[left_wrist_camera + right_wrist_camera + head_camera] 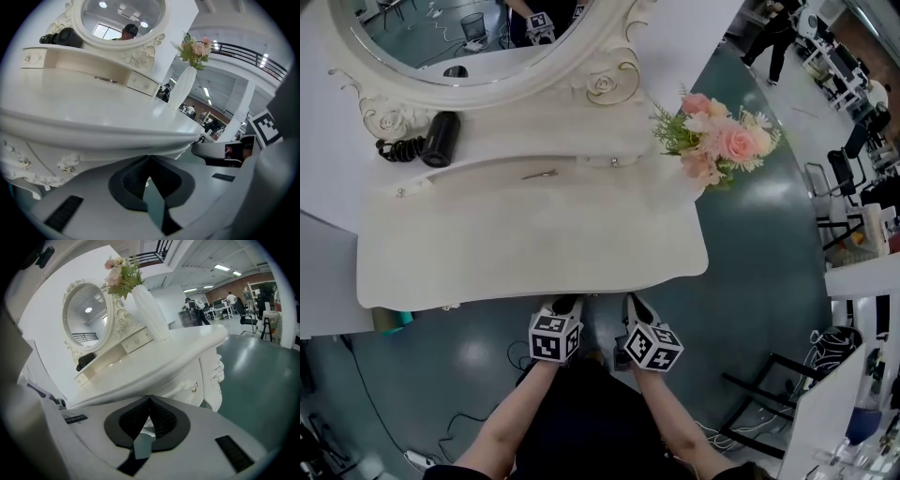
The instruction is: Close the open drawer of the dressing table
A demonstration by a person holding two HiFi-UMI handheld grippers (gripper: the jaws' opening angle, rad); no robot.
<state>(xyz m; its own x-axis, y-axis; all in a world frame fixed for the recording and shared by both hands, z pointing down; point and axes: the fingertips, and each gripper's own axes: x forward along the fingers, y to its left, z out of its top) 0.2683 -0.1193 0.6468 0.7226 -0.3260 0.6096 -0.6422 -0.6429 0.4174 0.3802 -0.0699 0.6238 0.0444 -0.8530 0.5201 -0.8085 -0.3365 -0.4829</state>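
Note:
A white dressing table [525, 234] fills the head view. Its top hides the front. Two small shelf drawers with knobs [614, 161] look flush. Both grippers hang side by side just below the table's front edge. The left gripper [565, 305] is shut with nothing between its jaws, and in its own view the tips [149, 157] meet just under the table's rim [93, 133]. The right gripper [637, 307] is shut and empty too. Its view shows the carved front with a gold knob [195, 386], and that front looks flush.
A vase of pink flowers [722, 141] stands at the table's right back corner. A black hair dryer [441, 139] lies on the shelf at left, under the oval mirror [469, 37]. A thin metal clip [539, 174] lies mid-table. Cables cross the green floor [750, 281].

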